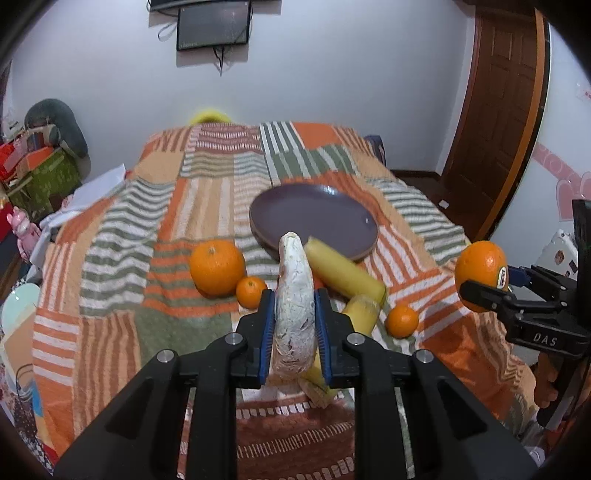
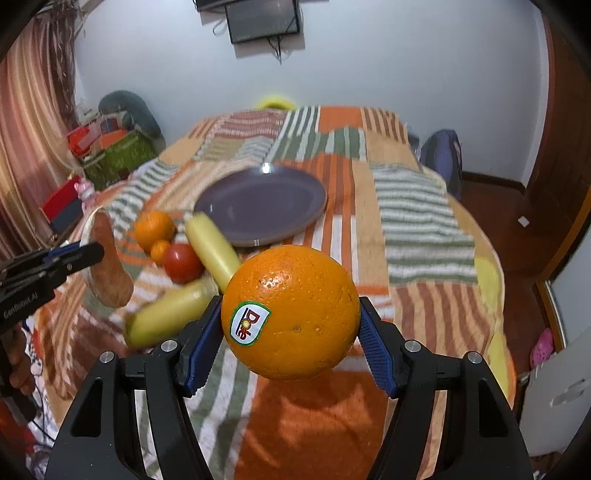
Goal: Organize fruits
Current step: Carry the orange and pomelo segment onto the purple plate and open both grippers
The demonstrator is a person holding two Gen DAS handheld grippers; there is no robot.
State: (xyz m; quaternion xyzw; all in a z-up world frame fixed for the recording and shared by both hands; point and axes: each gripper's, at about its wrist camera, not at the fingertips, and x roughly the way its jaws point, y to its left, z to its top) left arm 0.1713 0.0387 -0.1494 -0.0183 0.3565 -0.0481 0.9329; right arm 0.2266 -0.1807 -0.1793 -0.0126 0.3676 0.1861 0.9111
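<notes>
My left gripper (image 1: 294, 302) is shut on a long pale brownish fruit (image 1: 294, 299), held above the bedspread; it shows in the right wrist view (image 2: 107, 266) too. My right gripper (image 2: 290, 314) is shut on a large stickered orange (image 2: 291, 312), also seen in the left wrist view (image 1: 480, 275). An empty purple plate (image 1: 314, 218) (image 2: 262, 203) lies further back. On the bedspread lie a big orange (image 1: 217, 266), two small oranges (image 1: 251, 291) (image 1: 402, 320), two yellow bananas (image 1: 343, 271) (image 1: 360, 312) and a red tomato (image 2: 183, 262).
The fruits lie on a striped orange-green patchwork bedspread (image 1: 147, 229). Boxes and clutter (image 1: 40, 173) stand at the left, a wooden door (image 1: 502, 110) at the right, a wall screen (image 1: 212, 27) behind. A backpack (image 2: 443, 155) sits by the bed's far right.
</notes>
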